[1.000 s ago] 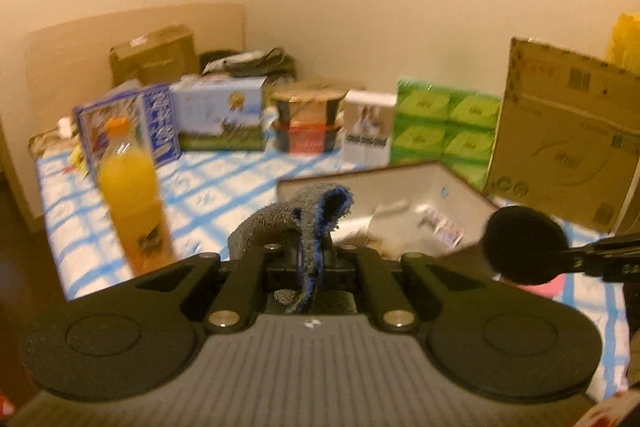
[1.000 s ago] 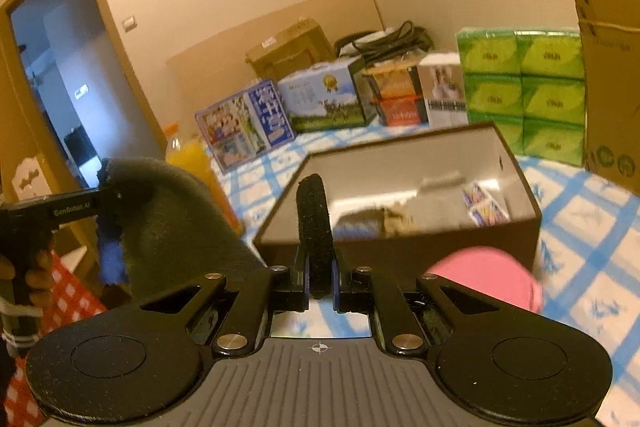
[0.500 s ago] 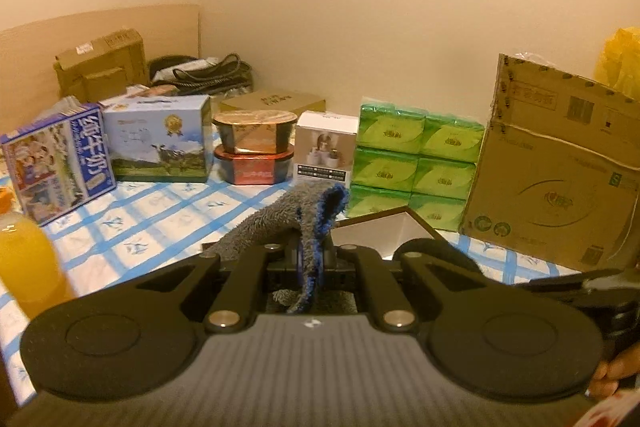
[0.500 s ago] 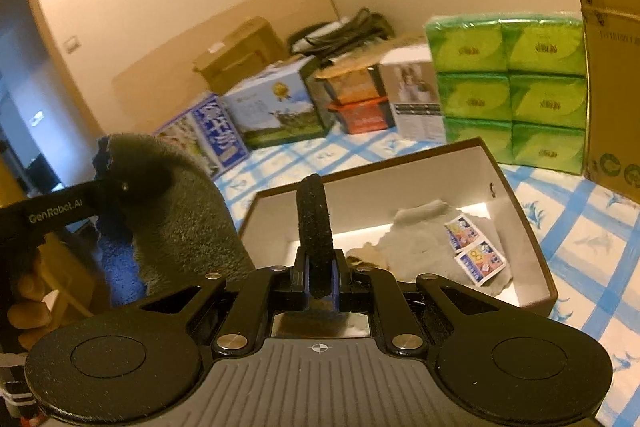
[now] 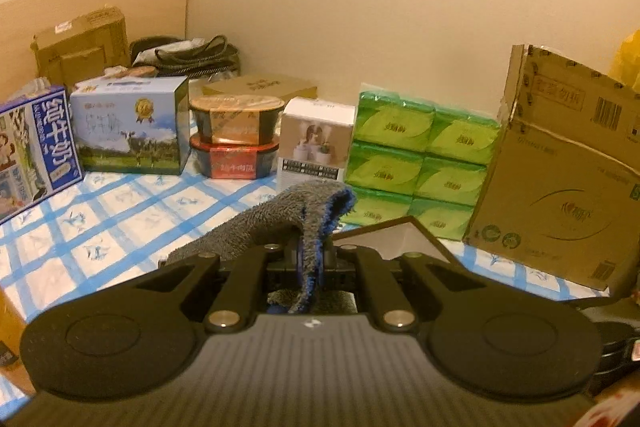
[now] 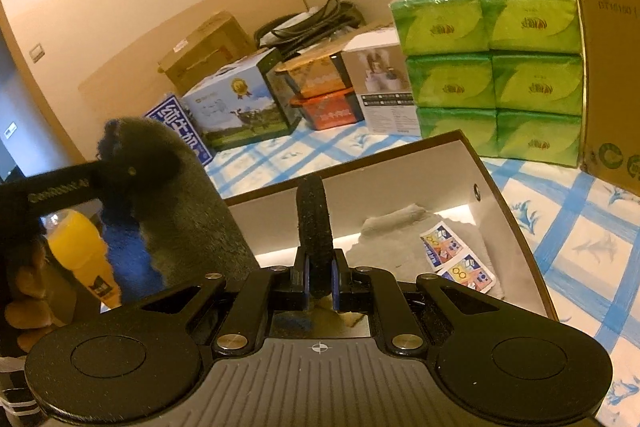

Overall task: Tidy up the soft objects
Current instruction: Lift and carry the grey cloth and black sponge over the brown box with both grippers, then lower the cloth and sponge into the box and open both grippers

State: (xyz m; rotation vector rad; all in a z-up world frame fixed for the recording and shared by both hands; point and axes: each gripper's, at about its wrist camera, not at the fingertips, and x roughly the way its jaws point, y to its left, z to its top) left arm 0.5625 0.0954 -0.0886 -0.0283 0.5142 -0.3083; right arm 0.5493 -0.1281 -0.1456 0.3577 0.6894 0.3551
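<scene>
Grey towel point(image 5: 280, 215) pinched in left gripper point(image 5: 308, 259), draping downward; right gripper point(image 6: 316, 267) closed, empty.

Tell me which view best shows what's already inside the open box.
The right wrist view. It looks down into the open box, showing a pale folded cloth with a printed label on the floor. The left wrist view shows only the box's far corner, its contents hidden behind the gripper and grey towel.

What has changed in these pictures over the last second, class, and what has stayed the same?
The left tool carried the grey towel rightward, so the juice bottle left its view. The right tool moved closer over the open box; the pink object slipped from view. Both tools stayed shut, the towel still gripped.
</scene>
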